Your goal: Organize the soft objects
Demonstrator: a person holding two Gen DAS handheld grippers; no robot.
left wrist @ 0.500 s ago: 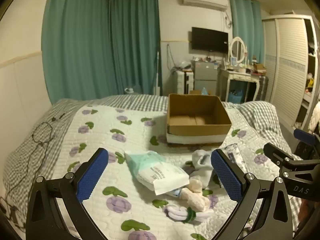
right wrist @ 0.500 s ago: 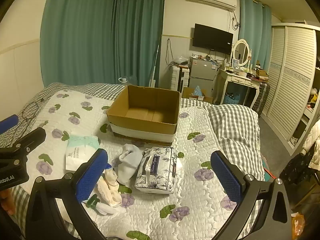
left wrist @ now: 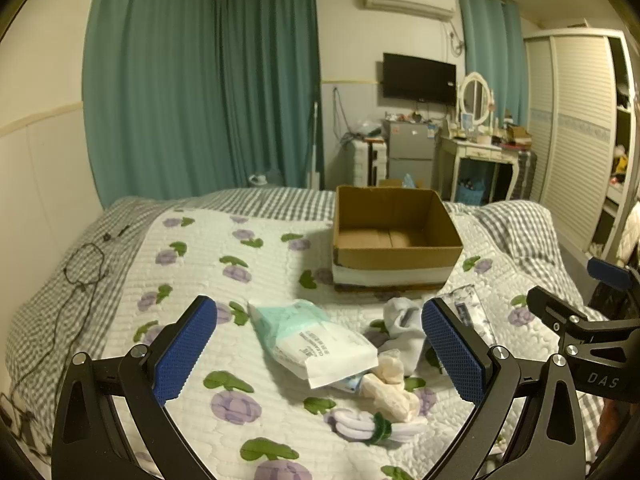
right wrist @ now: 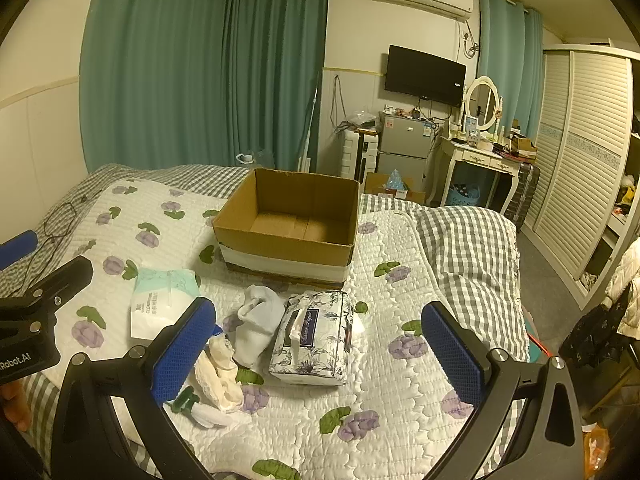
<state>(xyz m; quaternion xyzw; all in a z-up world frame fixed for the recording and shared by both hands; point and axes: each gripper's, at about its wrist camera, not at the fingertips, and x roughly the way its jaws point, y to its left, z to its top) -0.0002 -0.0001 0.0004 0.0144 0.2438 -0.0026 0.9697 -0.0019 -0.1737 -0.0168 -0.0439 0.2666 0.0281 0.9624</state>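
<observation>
Only right view shows whole tissue pack (right wrist: 310, 340) | both tongs (left wrist: 320, 354) (right wrist: 318, 354) released, empty

Teal curtains (left wrist: 200, 92), white louvred wardrobe (right wrist: 580, 152)

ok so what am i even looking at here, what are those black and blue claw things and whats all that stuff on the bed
The claws are handheld tools: a person carries a two-finger gripper in each hand, with a fisheye camera on each looking out between blue-padded fingers. One picture is from the left gripper, the other from the right gripper; each also glimpses the other at its edge. Both are open and hold nothing. On the flowered quilt stands an open, empty cardboard box. Nearer lie a white-and-mint soft pack, a floral tissue pack, a pale grey sock, a cream bundle and a white roll with a green band.
</observation>
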